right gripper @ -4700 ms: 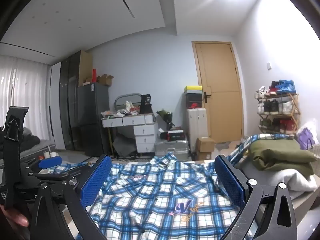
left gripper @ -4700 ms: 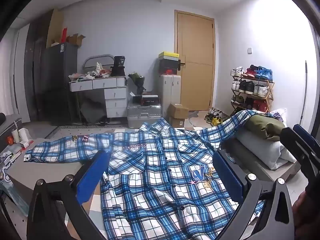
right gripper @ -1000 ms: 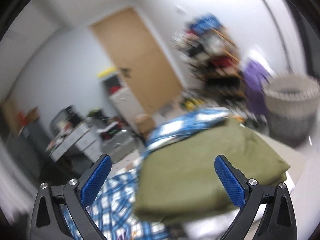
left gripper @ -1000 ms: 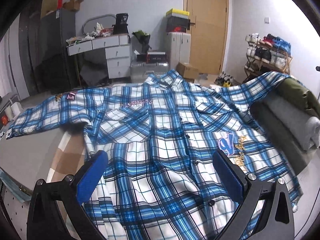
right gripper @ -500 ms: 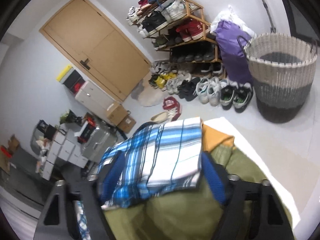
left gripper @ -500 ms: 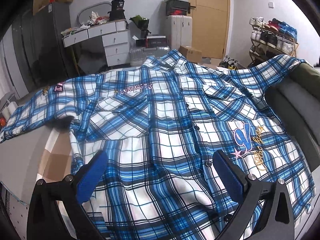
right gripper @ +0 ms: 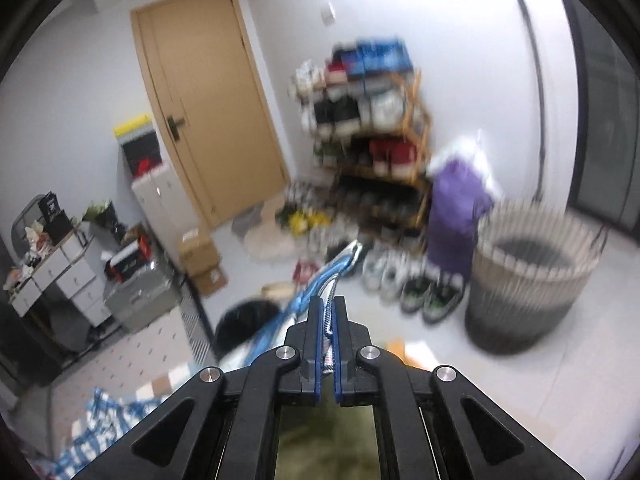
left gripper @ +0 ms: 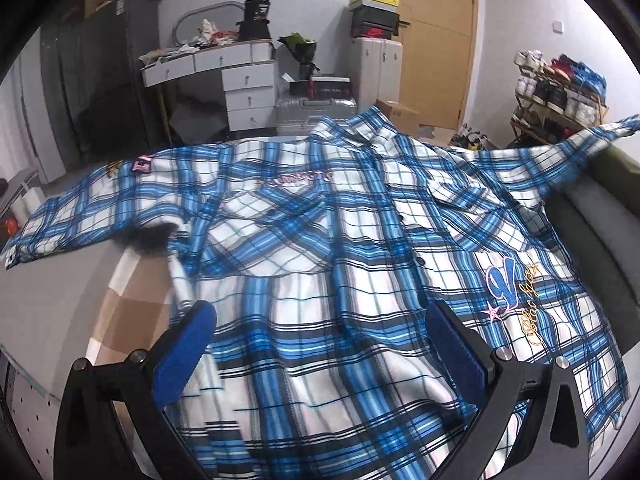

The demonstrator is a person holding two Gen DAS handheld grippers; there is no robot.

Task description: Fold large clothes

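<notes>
Currently the plaid shirt (left gripper: 320,248) lies spread front-up on the bed (left gripper: 60,292), collar toward the door (left gripper: 434,40) and hem nearest the left gripper (left gripper: 320,344). Its long axis, sleeve to sleeve, runs across the left wrist view.

Left gripper: fingers spread wide, holding nothing. It hovers over the hem; whether the pads touch the cloth cannot be told.

Right gripper (right gripper: 328,320): fingers closed to a narrow gap, with a thin edge of blue plaid cloth pinched between them. This appears to be the cuff of the right sleeve (left gripper: 580,148), which in the left wrist view rises off the bed toward the shoe rack (left gripper: 560,92), over an olive bundle (left gripper: 616,168). The right wrist view is blurred, so the depth of the grip cannot be confirmed.

Judgement: the step in hand is folding the right sleeve inward across the chest. The shirt body lies to the left of the right gripper, so the sleeve must travel along that long axis, toward the button line (left gripper: 412,240). The right gripper alone holds cloth; the left is nearer the hem and the left sleeve (left gripper: 100,208), which lies flat, untouched.

Risk: a thin pinch may slip under the sleeve's weight.
</notes>
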